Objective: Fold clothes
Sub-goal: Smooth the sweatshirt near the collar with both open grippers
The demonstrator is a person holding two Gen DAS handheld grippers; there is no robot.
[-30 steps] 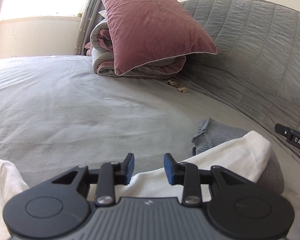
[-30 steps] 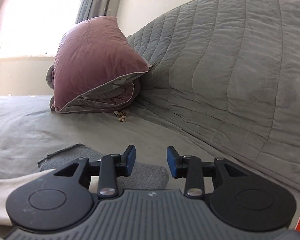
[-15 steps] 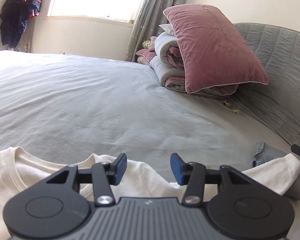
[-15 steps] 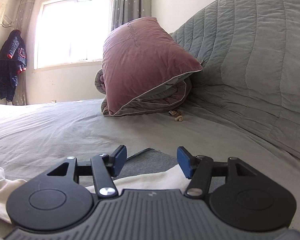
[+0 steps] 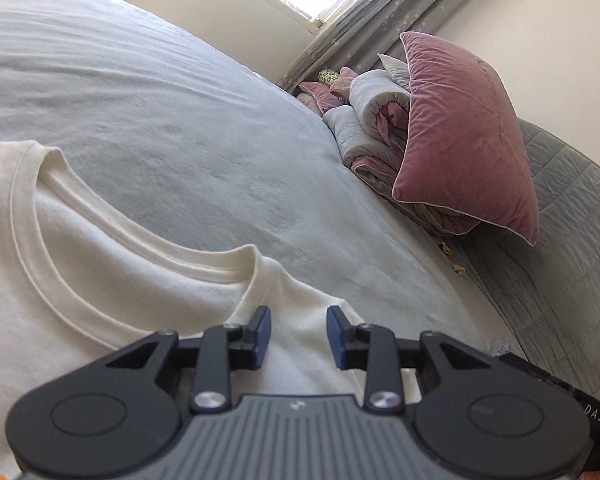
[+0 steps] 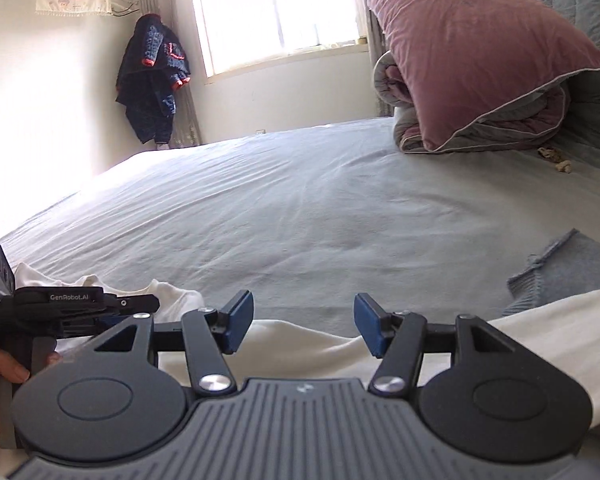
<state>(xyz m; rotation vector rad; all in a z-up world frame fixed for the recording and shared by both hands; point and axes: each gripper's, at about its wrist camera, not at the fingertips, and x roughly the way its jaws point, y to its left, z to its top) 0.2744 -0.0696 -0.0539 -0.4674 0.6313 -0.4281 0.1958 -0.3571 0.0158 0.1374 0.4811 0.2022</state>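
Observation:
A cream white T-shirt lies flat on the grey bed sheet, its round collar towards the far side. My left gripper is open and empty, just above the shirt's shoulder to the right of the collar. My right gripper is open and empty above the shirt's edge. The left gripper also shows in the right wrist view, at the left, over the shirt. A grey knitted garment lies partly under the shirt's right end.
A pink pillow rests on a rolled quilt against the grey quilted headboard. Small crumbs lie beside it. A dark jacket hangs by the window. The sheet stretches beyond the shirt.
Both grippers have swung left, away from the headboard. The left one now sits over the shirt's collar and shoulder. The right gripper's jaws have opened wider.

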